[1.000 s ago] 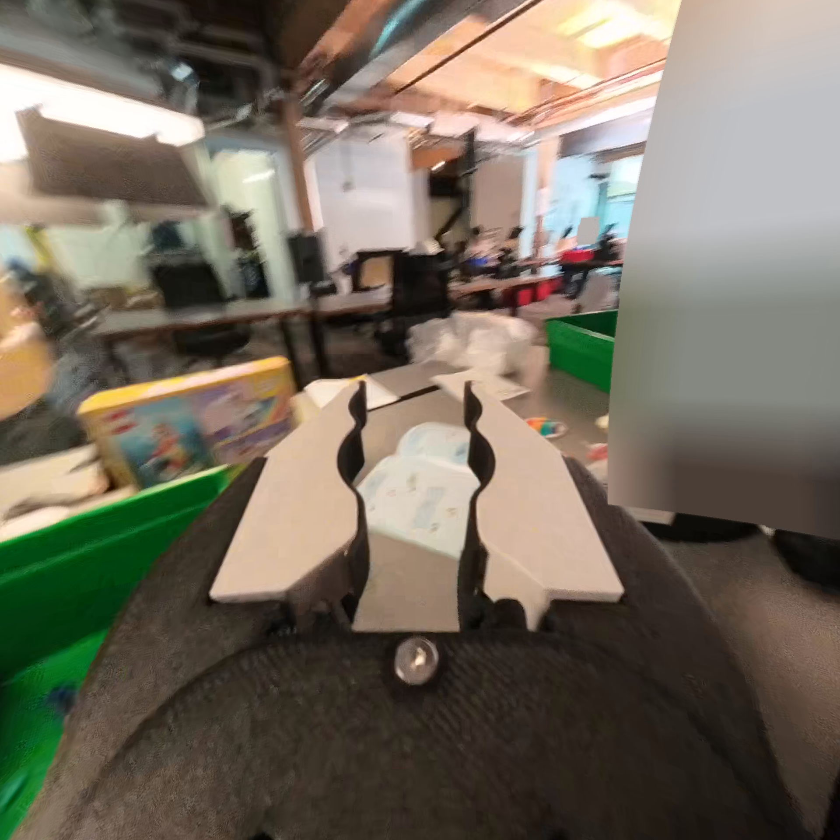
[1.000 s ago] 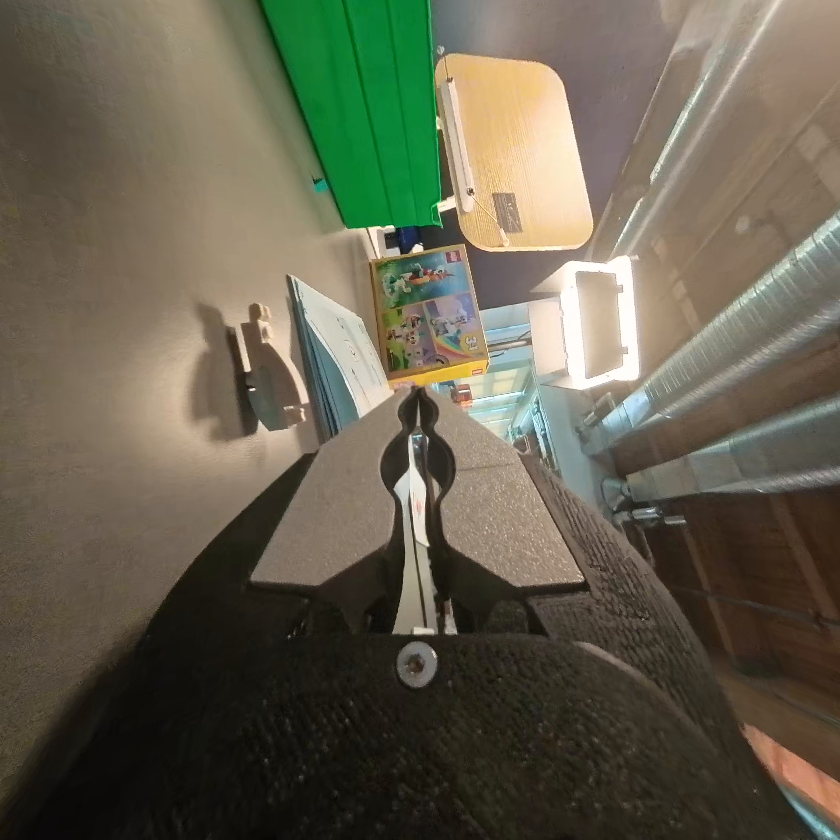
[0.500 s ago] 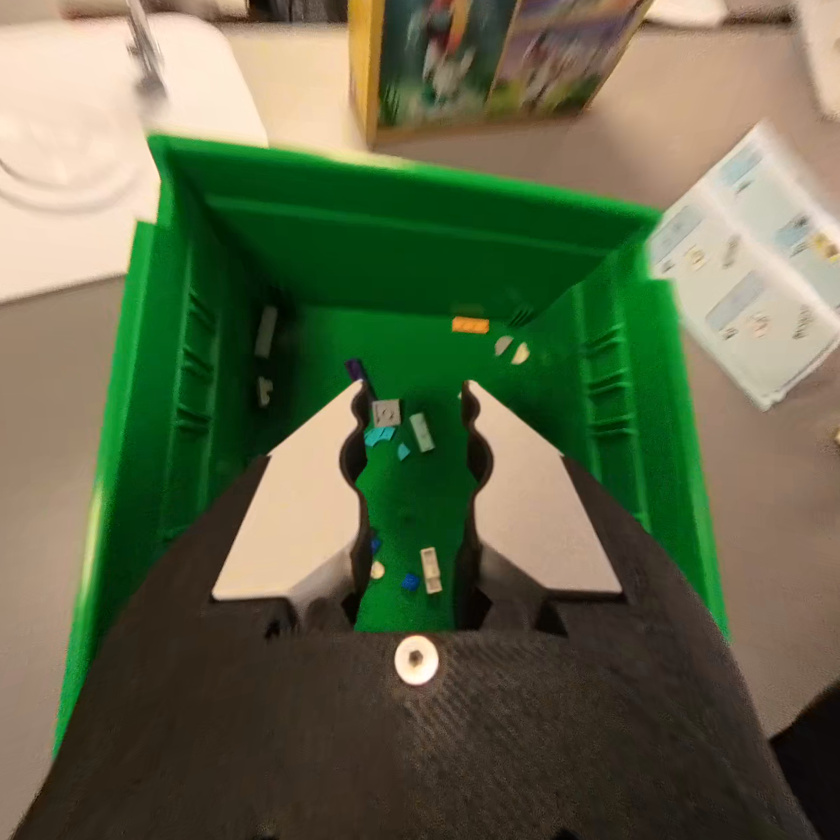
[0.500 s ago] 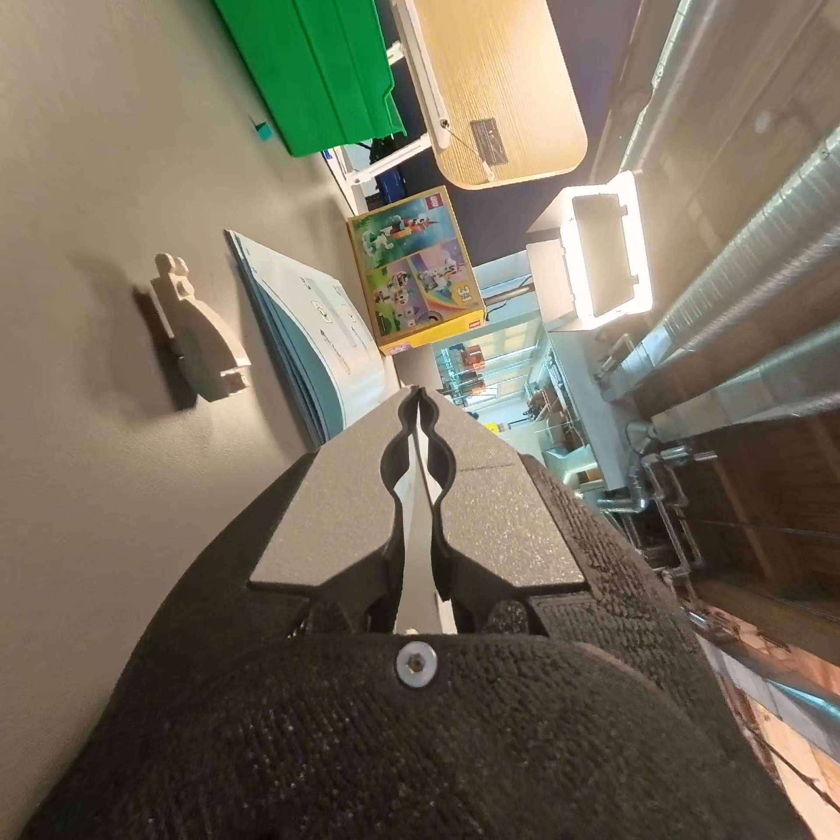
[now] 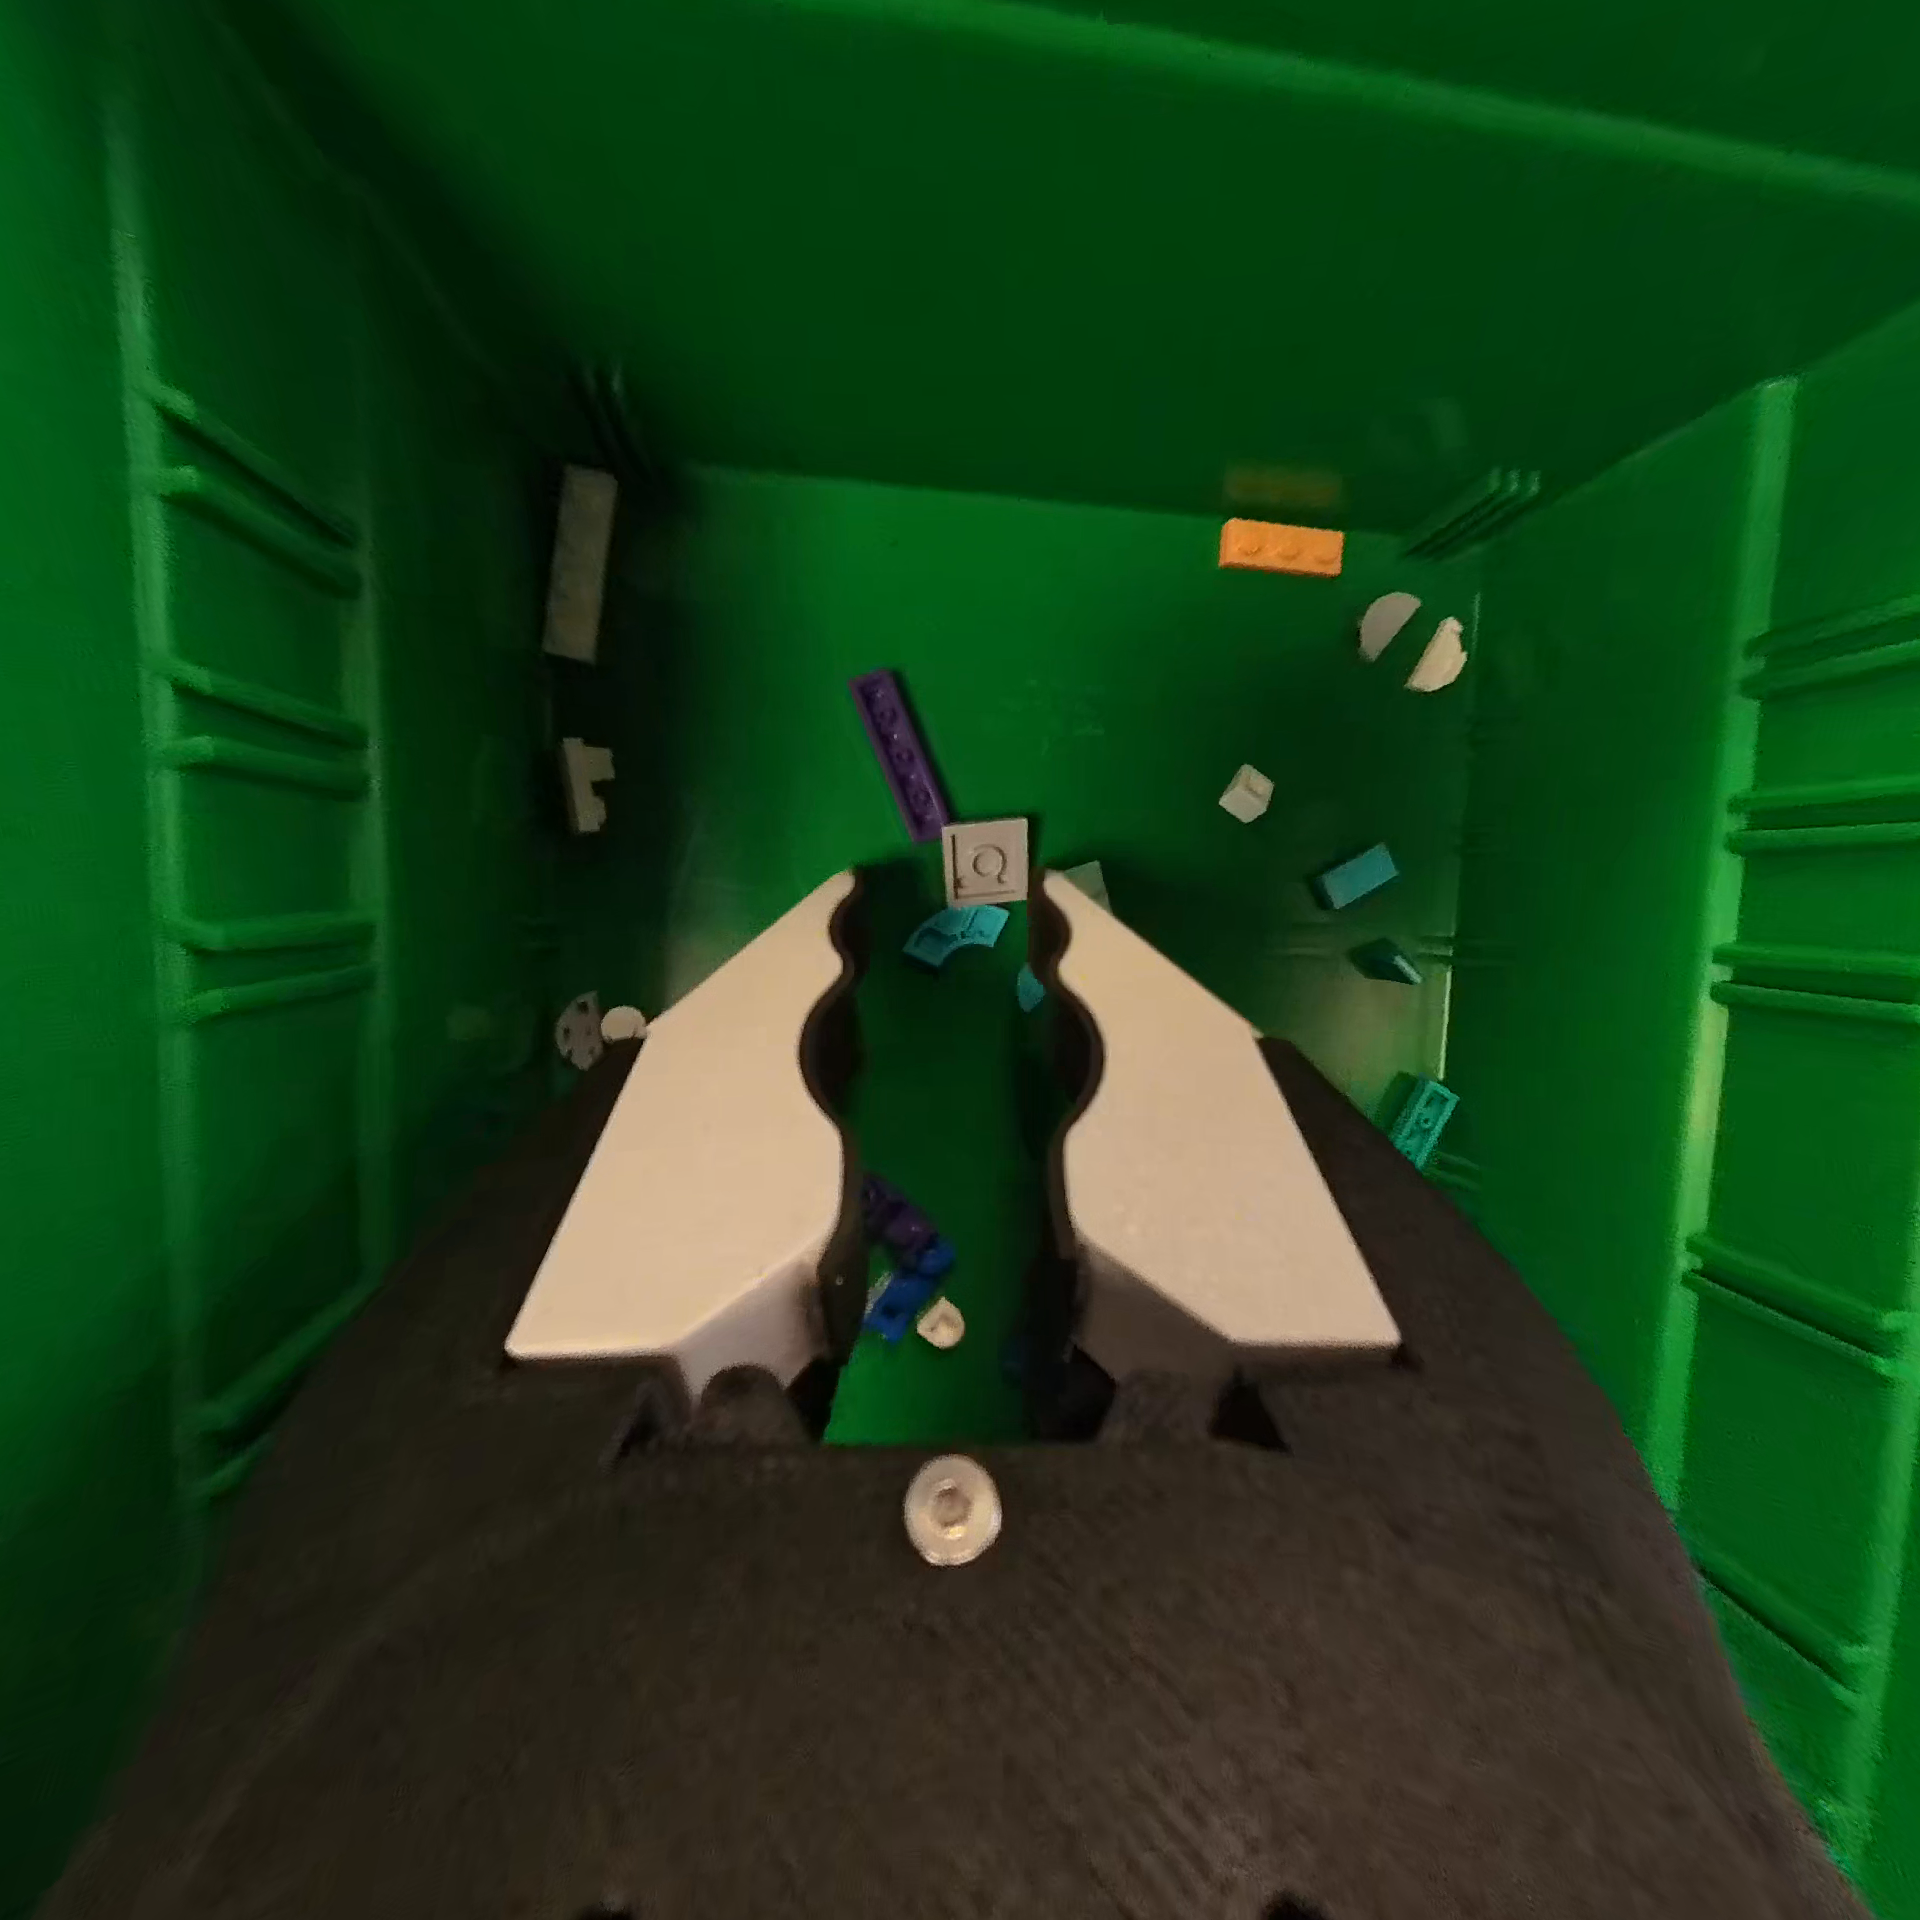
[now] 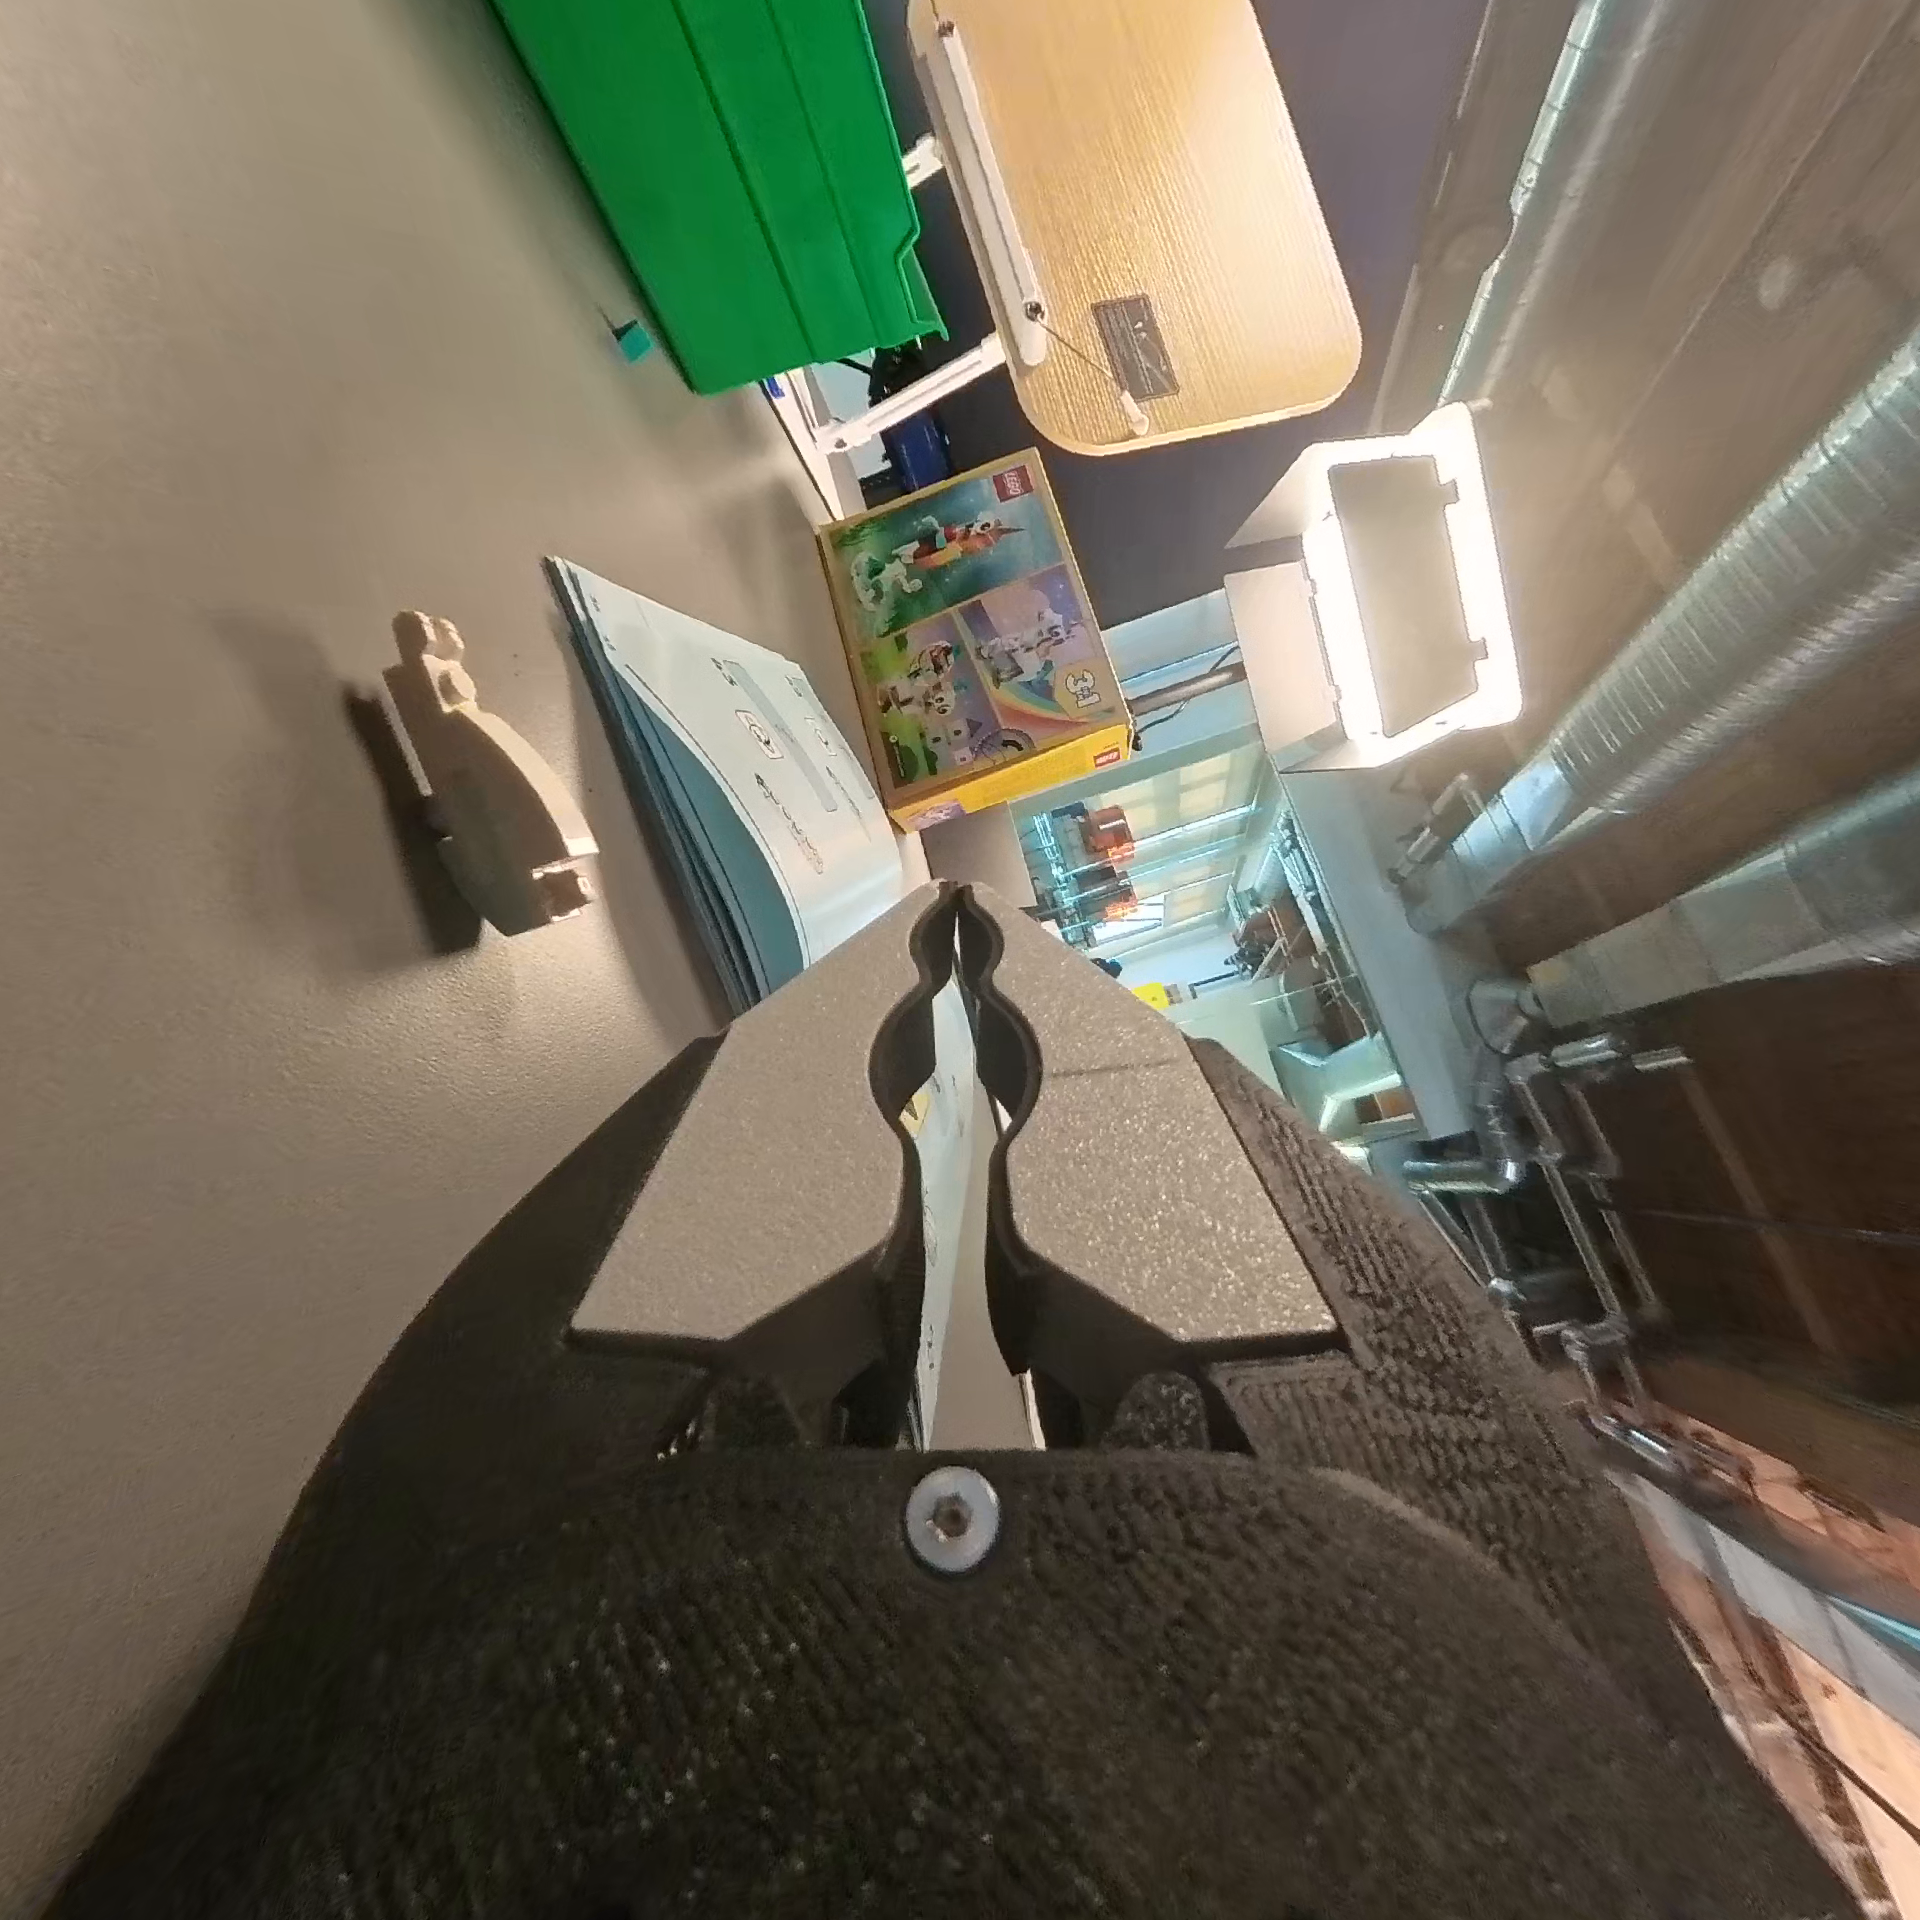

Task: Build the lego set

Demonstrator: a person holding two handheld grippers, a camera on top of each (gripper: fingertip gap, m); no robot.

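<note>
My left gripper (image 5: 948, 883) is open and empty, deep inside a green bin (image 5: 1039, 312). Loose pieces lie on the bin floor: a grey square tile (image 5: 987, 858) just past the fingertips, a teal curved piece (image 5: 951, 933) between the fingers, a purple plate (image 5: 899, 753), an orange plate (image 5: 1280, 544), white pieces (image 5: 1413, 639) and blue pieces (image 5: 914, 1283). My right gripper (image 6: 954, 902) is shut with its tips together, rolled sideways beside the grey table (image 6: 208, 520). A small white and grey lego build (image 6: 488, 795) stands on the table left of its fingers.
An open instruction booklet (image 6: 748, 769) lies between the build and the right gripper. A yellow lego box (image 6: 971, 644) stands behind it. A green bin (image 6: 748, 187) sits farther along the table, with a small teal piece (image 6: 631, 341) beside it. The bin walls (image 5: 260, 831) close in around the left gripper. My hands' fingertips stand some 40 cm from each other.
My left gripper swung from looking across the room to above the green bin, then dropped inside toward the loose pieces. My right gripper shifted slightly, staying shut.
</note>
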